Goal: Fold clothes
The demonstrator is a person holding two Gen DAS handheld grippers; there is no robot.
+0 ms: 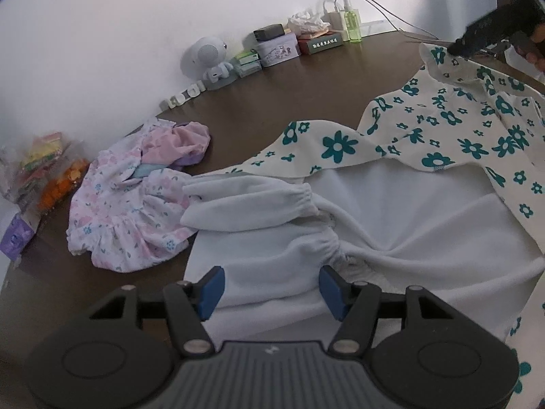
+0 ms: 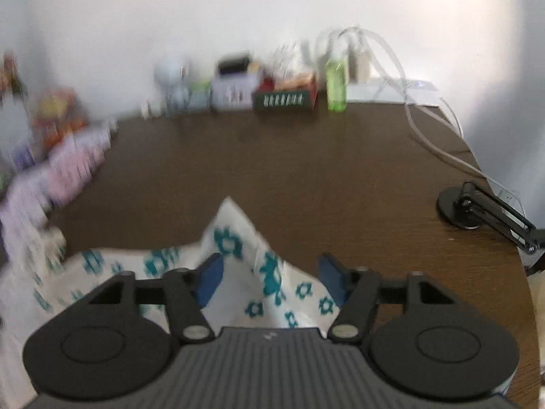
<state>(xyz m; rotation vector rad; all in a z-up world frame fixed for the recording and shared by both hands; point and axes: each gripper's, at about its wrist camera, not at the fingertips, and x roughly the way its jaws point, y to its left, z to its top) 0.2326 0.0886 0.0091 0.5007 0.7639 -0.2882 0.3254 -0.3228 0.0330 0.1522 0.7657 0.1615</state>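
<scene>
A cream garment with teal flowers [image 1: 442,129] lies on the brown table [image 1: 272,95], its white fleece inside and elastic cuffs [image 1: 327,242] turned up. My left gripper [image 1: 269,293] is open, its blue pads [image 1: 211,289] just above the white fleece near the cuffs. My right gripper [image 2: 269,283] is open over a raised corner of the same garment [image 2: 235,238]; that view is blurred. In the left wrist view the right gripper [image 1: 490,39] shows at the garment's far corner.
A pink floral garment [image 1: 133,201] lies in a heap to the left. Snack packs [image 1: 44,170] sit at the far left. Boxes, a white speaker [image 1: 204,58], a green bottle [image 2: 336,81] and cables line the wall. A black stand [image 2: 477,208] is at the right edge.
</scene>
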